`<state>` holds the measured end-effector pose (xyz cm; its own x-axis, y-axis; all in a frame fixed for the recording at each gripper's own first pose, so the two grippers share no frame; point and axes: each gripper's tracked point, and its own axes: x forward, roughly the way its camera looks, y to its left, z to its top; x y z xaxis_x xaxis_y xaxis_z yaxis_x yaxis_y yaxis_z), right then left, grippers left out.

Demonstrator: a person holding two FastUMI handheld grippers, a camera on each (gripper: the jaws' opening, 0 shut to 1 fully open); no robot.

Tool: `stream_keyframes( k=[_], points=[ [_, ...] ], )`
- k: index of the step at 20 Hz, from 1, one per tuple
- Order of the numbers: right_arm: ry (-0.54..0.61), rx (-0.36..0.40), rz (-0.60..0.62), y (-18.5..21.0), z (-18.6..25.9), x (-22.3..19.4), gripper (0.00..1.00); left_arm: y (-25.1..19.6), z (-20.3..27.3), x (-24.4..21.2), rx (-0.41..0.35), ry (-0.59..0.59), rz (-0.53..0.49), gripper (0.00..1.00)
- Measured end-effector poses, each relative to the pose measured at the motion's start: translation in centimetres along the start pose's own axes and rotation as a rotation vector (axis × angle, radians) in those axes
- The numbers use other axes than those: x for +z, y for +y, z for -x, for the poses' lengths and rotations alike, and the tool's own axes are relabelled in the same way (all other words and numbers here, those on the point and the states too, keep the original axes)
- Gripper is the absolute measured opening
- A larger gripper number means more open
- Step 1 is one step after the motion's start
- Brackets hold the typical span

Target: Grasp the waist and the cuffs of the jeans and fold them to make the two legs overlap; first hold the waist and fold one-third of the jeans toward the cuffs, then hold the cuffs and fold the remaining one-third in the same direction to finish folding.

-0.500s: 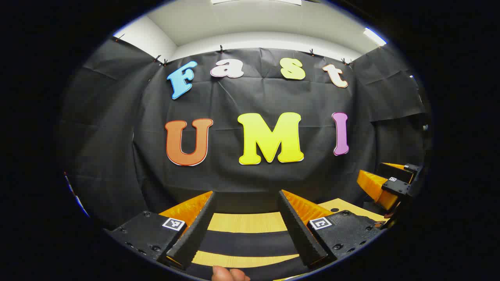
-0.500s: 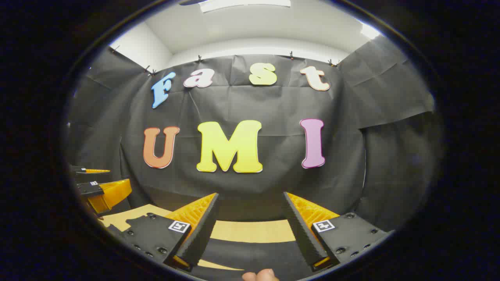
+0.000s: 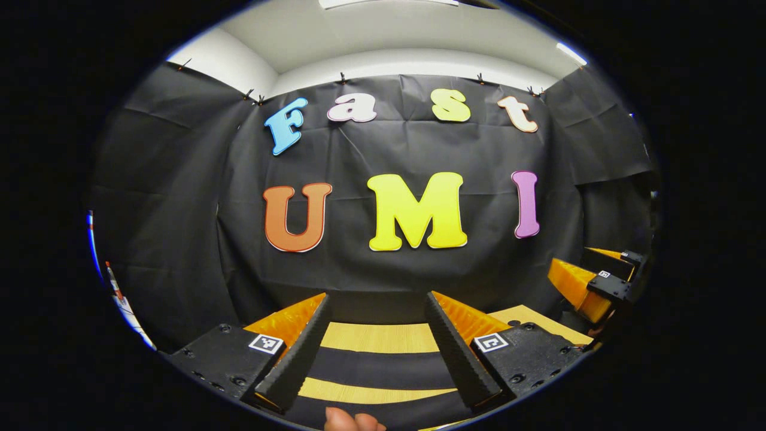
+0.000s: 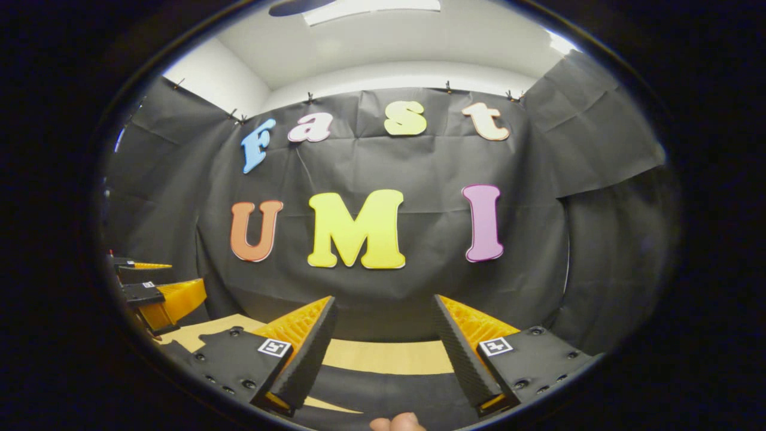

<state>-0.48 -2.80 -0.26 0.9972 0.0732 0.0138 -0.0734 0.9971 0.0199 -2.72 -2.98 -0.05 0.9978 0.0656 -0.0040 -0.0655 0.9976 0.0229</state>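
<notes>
Left claw (image 3: pixel 377 341) apart, level | right claw (image 4: pixel 383 347) apart, level | both facing wall (image 3: pixel 179 239)

Two hand-held grippers: left (image 3: pixel 377 311), right (image 4: pixel 383 311); one table (image 3: pixel 377 338); one dark garment (image 3: pixel 383 370).

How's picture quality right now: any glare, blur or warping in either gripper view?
Left gripper view: sharp, ceiling light glares slightly, fisheye bows the wooden table. Right gripper view: equally sharp, brighter ceiling panel, edges warped; both grippers' jaws crisp.
</notes>
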Motion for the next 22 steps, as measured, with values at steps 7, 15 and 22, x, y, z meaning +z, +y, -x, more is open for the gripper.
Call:
stream_keyframes(
  k=[7, 15, 22],
  points=[
    [0.003, 0.008, -0.026, -0.7, -0.6, -0.7, 0.98, -0.5, -0.3, -0.3, 0.009, 0.02, -0.042, 0.99],
    [0.018, 0.025, -0.022, 0.7, -2.1, -1.5, 0.98, 2.1, -1.3, -3.5, 0.03, 0.111, 0.066, 1.0],
    [0.07, 0.079, -0.019, 3.5, -3.9, -3.5, 1.0, 11.2, 0.7, -8.9, 0.206, 0.27, 0.243, 1.0]
  ],
)
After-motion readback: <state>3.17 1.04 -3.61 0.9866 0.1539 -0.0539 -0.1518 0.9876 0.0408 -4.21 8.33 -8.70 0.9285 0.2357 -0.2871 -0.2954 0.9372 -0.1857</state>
